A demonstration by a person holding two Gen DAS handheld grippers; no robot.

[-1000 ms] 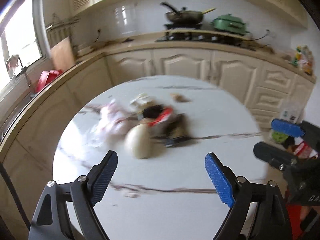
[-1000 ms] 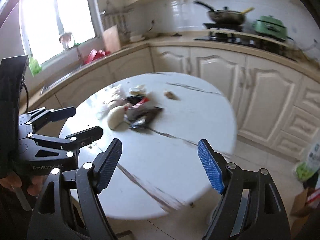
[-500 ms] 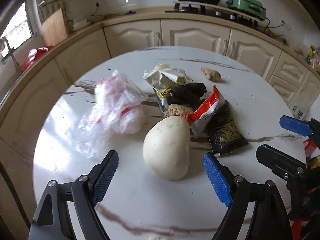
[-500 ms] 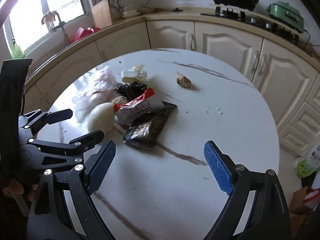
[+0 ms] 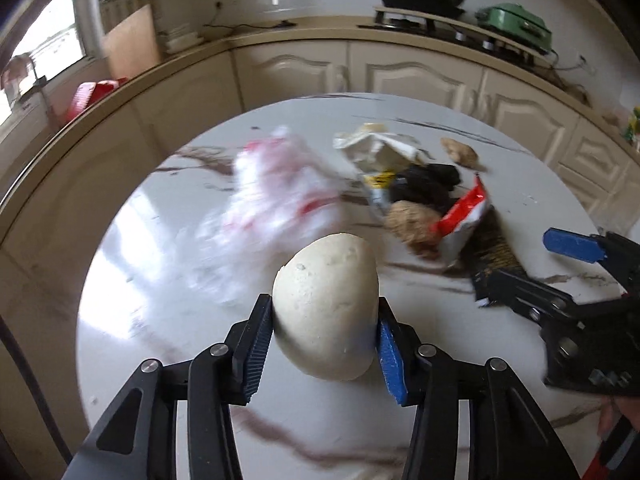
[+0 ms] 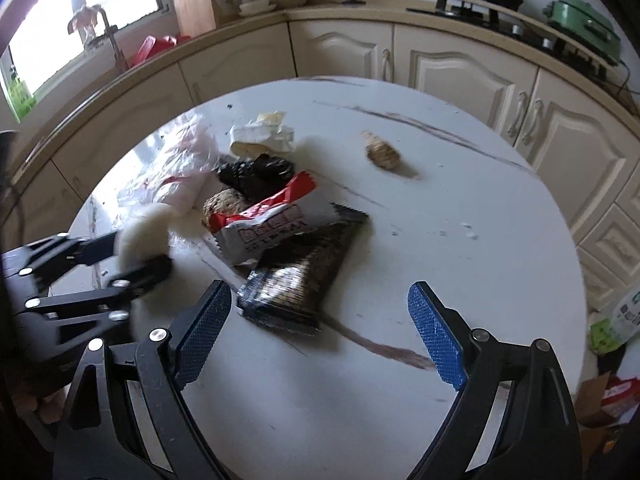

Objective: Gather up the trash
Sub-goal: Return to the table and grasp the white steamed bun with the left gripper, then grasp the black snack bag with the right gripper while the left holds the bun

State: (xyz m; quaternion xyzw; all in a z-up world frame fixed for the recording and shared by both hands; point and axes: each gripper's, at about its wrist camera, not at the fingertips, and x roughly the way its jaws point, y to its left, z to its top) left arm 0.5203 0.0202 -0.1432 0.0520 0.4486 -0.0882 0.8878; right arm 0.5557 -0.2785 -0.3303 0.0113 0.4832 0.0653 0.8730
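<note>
My left gripper [image 5: 325, 332] is shut on a pale round bun [image 5: 326, 304] at the near part of the round marble table [image 5: 532, 184]. The bun also shows in the right wrist view [image 6: 146, 236], held between the left gripper's fingers [image 6: 136, 274]. Behind it lies a heap of trash: a white and red plastic bag [image 5: 276, 208], a crumpled white wrapper [image 5: 380, 148], a black lump [image 5: 424, 184], a red and white snack packet [image 6: 272, 220] and a dark packet [image 6: 304, 276]. My right gripper [image 6: 320, 336] is open and empty, just in front of the dark packet.
A brown piece of ginger [image 6: 382, 154] lies apart toward the far right of the table. Cream cabinets [image 6: 448, 68] and a counter with a stove, pan and green pot [image 6: 584, 24] curve behind. Boxes and a bag [image 6: 612, 320] sit on the floor at right.
My left gripper has moved forward and closed on the bun. My right gripper has come closer to the dark packet, still open.
</note>
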